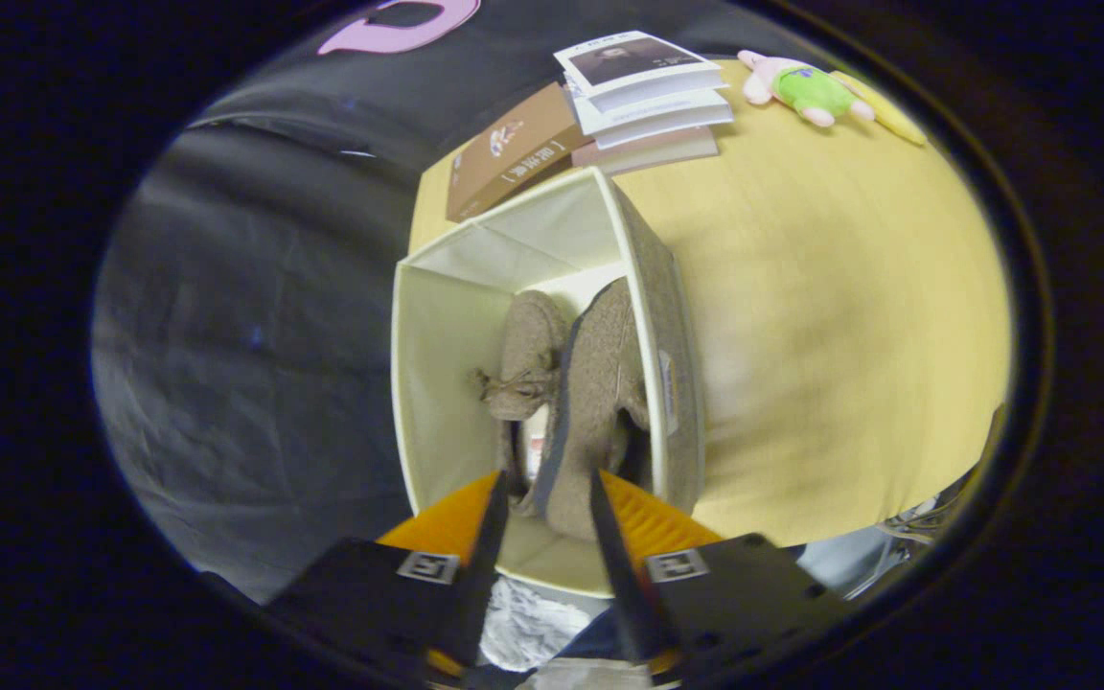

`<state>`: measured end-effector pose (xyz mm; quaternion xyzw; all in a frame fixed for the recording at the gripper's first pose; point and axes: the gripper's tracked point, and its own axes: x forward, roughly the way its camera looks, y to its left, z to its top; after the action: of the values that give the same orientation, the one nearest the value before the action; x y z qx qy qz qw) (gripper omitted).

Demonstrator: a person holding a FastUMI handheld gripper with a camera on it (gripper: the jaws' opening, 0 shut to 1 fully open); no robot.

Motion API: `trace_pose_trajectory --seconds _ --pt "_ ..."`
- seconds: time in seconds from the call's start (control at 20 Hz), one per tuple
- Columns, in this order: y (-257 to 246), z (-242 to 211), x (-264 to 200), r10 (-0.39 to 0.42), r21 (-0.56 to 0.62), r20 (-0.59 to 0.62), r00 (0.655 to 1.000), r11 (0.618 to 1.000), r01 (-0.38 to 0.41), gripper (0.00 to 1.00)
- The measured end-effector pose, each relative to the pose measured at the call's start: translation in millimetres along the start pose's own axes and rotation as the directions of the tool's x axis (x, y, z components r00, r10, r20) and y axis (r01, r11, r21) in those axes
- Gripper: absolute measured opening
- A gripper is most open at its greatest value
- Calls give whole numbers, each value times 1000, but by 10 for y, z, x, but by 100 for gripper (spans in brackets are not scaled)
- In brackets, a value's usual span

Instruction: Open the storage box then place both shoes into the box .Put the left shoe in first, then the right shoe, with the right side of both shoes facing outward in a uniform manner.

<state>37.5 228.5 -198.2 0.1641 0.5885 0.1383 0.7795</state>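
Hand-held gripper [546, 498] hangs above the open storage box [437, 364] on the counter [830, 316]. Fingers parted, apparently gripping nothing. Both shoes in the box: one [600, 402] just ahead between the fingers, the other [528, 355] beside it. Long axes run away from the gripper.

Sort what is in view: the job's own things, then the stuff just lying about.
Job: storage box, open on the table; two shoes inside it; tongs apart around one shoe's heel.

Lying about: stacked books, brown box, plush toy.
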Motion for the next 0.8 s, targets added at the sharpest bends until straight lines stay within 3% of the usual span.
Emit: trace_pose_trajectory --seconds 0.15,0.4,0.55,0.7,0.8 --pt "-8 48 -268 53 -6 49 997 999 -53 100" --pt "-223 212 -673 98 -65 148 984 994 -89 100" --pt "-437 392 -1035 100 -144 285 953 988 -60 100" --pt "-590 689 -1443 118 -214 469 875 977 -17 100" --pt "-687 889 -1758 127 -239 594 795 971 23 100"
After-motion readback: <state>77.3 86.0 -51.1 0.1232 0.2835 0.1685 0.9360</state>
